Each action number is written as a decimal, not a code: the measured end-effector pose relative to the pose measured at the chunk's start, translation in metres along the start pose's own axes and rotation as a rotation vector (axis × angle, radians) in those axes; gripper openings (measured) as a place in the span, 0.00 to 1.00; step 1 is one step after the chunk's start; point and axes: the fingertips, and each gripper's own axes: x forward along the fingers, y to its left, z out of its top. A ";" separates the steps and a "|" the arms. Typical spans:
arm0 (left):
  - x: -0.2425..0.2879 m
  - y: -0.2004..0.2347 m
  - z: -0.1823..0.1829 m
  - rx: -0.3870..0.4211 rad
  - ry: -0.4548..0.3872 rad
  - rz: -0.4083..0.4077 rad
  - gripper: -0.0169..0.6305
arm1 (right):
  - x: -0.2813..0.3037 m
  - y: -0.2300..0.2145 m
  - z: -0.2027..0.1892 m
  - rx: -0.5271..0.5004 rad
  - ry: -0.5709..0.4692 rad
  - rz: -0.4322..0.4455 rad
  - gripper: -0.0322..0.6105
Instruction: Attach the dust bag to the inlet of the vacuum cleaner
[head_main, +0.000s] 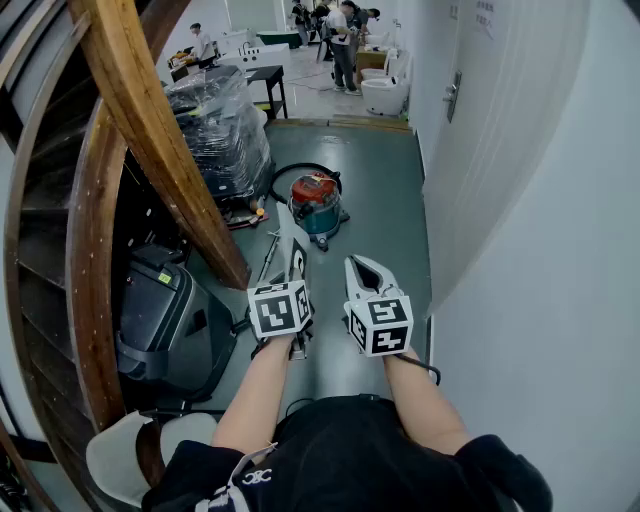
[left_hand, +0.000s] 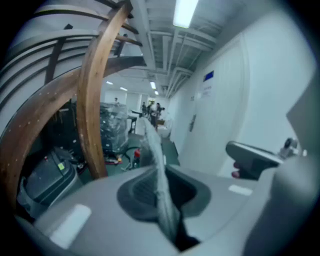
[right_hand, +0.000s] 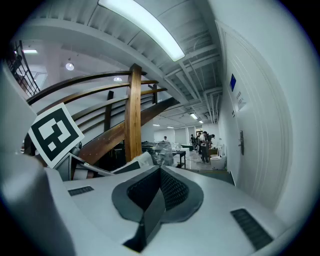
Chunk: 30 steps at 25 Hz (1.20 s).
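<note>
The vacuum cleaner (head_main: 316, 205), a red-topped teal canister with a black hose looped behind it, stands on the grey-green floor ahead of both grippers. My left gripper (head_main: 296, 262) is shut on the dust bag (head_main: 290, 235), a thin pale grey sheet that sticks up and forward from the jaws. In the left gripper view the dust bag (left_hand: 156, 160) shows edge-on, pinched in the left gripper (left_hand: 167, 210). My right gripper (head_main: 360, 268) is beside it, level and shut with nothing in it; the right gripper (right_hand: 155, 195) shows its dark pads pressed together. Both hang well short of the vacuum.
A curved wooden stair beam (head_main: 150, 130) slants across the left. Beneath it are a black machine (head_main: 165, 320) and a plastic-wrapped pallet (head_main: 220, 125). A white wall with a door (head_main: 500, 150) runs along the right. People stand far down the corridor (head_main: 345, 35).
</note>
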 end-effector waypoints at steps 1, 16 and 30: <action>0.002 0.000 0.000 0.000 0.002 0.001 0.06 | 0.002 -0.001 -0.001 0.002 0.002 0.001 0.05; 0.029 -0.013 0.001 -0.025 0.023 0.007 0.06 | 0.011 -0.035 -0.011 0.061 0.023 0.011 0.05; 0.053 -0.024 -0.010 -0.039 0.063 0.002 0.06 | 0.017 -0.056 -0.029 0.076 0.061 0.022 0.05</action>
